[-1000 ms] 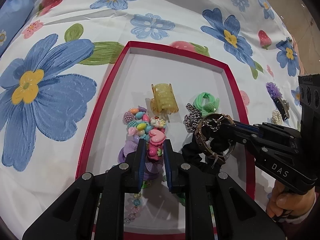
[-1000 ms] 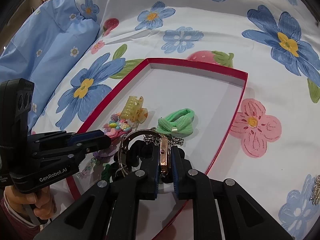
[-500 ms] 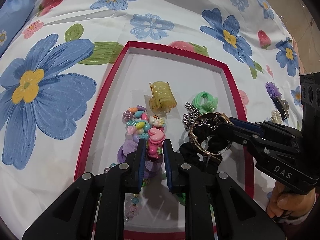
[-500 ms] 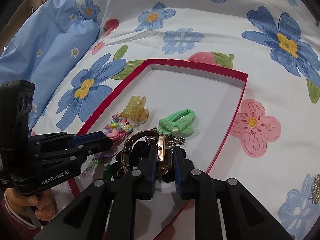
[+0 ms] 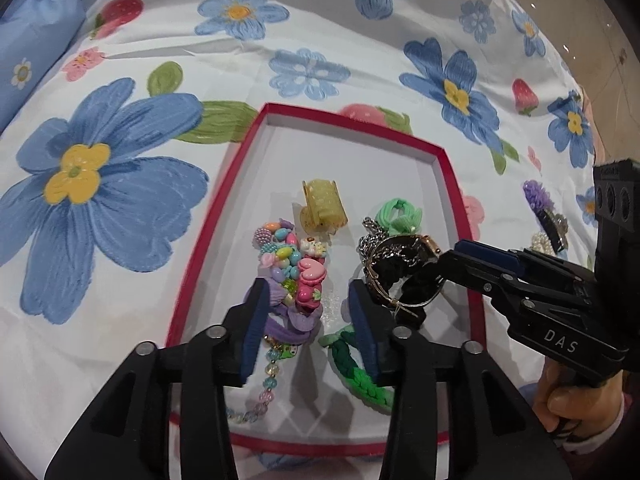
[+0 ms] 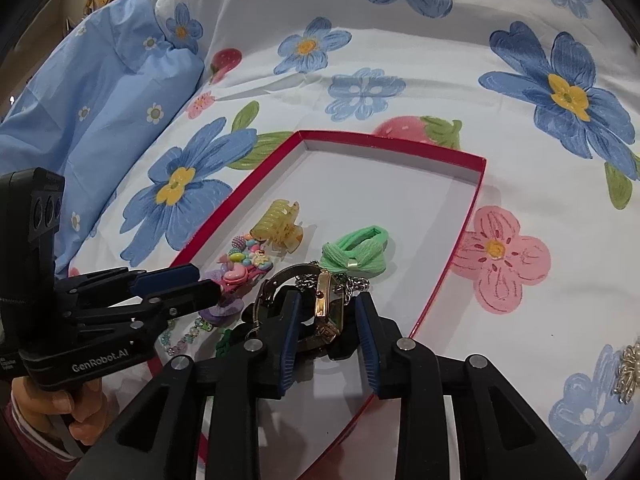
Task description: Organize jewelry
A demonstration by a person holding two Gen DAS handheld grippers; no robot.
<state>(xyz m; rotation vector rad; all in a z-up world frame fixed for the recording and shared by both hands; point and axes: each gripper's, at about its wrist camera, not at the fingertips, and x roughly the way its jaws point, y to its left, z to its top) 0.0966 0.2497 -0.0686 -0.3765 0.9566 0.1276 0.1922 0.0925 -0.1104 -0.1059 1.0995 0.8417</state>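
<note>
Inside red-rimmed shallow cardboard box (image 6: 478, 196) on floral bedsheet (image 6: 400, 40): one gold rectangular-faced bangle watch (image 6: 326, 306), standing on edge between spread fingers of right gripper (image 6: 329, 322), touching neither clearly; long axis of face running away from camera. Left gripper (image 5: 306, 322) likewise spread, straddling one pink-and-pastel charm hair clip (image 5: 298, 268), lengthwise along fingers. Also boxed: one yellow claw clip (image 5: 324, 205), one mint bow hair tie (image 6: 354, 250), one silver chain (image 5: 370, 236).
</note>
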